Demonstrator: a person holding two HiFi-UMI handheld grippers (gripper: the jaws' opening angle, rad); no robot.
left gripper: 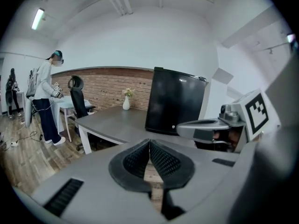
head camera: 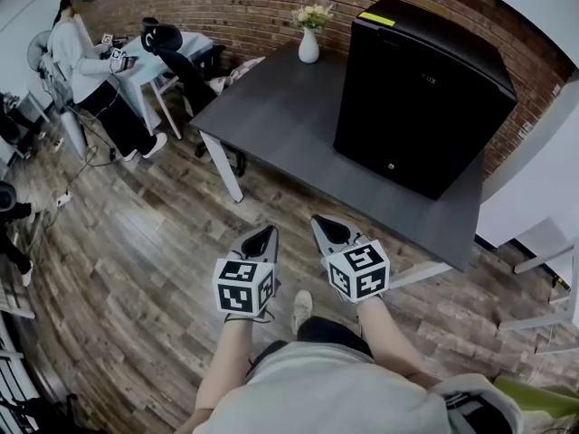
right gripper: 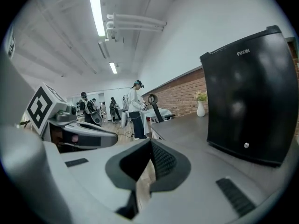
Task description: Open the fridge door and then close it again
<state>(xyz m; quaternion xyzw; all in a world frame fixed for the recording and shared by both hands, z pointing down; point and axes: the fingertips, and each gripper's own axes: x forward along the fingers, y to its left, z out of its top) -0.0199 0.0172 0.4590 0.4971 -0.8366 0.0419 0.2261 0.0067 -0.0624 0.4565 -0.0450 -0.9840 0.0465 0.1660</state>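
A small black fridge [head camera: 422, 93] stands with its door closed on the right part of a dark grey table [head camera: 289, 120]. The fridge [left gripper: 173, 107] shows ahead in the left gripper view, and the fridge [right gripper: 250, 99] fills the right side of the right gripper view. My left gripper [head camera: 266, 231] is shut and empty, held over the wooden floor short of the table's near edge. My right gripper [head camera: 319, 221] is beside it, also shut with nothing between its pads, closer to the table edge. Neither touches the fridge.
A white vase with flowers [head camera: 309, 39] stands at the table's far end by the brick wall. A person [head camera: 86, 66] stands at a small table [head camera: 149, 57] with a black office chair [head camera: 181, 61] at the back left. Cables lie on the floor at left.
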